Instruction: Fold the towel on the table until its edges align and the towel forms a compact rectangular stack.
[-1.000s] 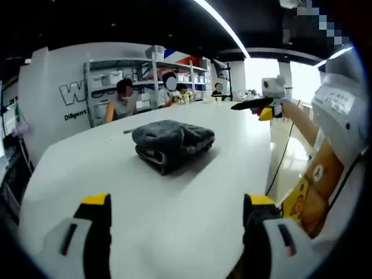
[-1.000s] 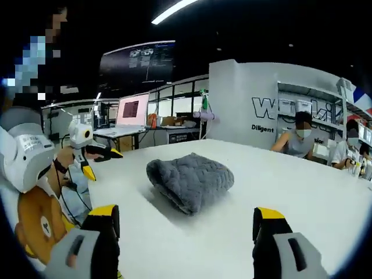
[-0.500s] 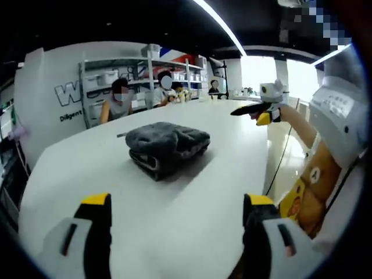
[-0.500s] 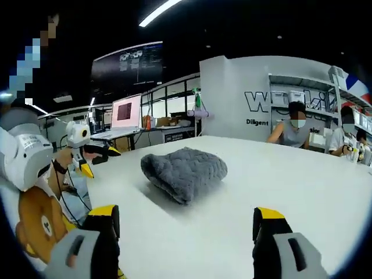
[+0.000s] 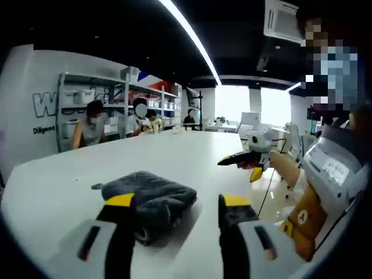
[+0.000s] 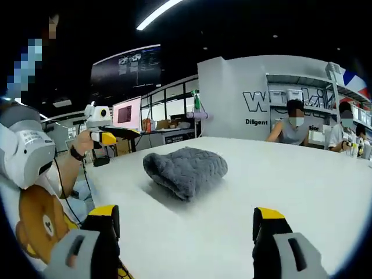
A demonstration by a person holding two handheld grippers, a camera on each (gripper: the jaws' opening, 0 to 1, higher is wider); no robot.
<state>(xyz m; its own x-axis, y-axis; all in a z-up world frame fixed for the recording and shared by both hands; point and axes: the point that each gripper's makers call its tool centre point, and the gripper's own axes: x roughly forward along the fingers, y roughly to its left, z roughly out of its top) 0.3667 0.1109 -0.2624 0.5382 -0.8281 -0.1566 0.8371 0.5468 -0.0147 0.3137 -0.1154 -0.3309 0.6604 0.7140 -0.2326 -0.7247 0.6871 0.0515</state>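
Left gripper (image 5: 177, 212) jaws spread, partly masking the folded grey towel (image 5: 152, 197) on the white table (image 5: 174, 157). Right gripper (image 6: 186, 224) spread, empty; towel (image 6: 186, 170) just beyond (unobstructed). Seated people (image 6: 290, 125) and shelving (image 5: 78, 99) behind.

Left gripper (image 5: 177, 203): jaws parted, both yellow-tipped, rising from the bottom of the left gripper view; nothing sat between them. In the right gripper view it (image 6: 119, 135) appeared at the left, held up in the person's left hand (image 6: 86, 141), pointing toward the right of that view (its jaw gap was too small to read there).

Right gripper (image 6: 186, 224): jaws spread wide, yellow-tipped, with nothing between them, rising from the bottom of the right gripper view. In the left gripper view it (image 5: 222, 162) appeared at the right, gripped in the right hand (image 5: 249, 164), forearm (image 5: 286, 170) extended, dark jaws pointing leftward and seemingly close together.
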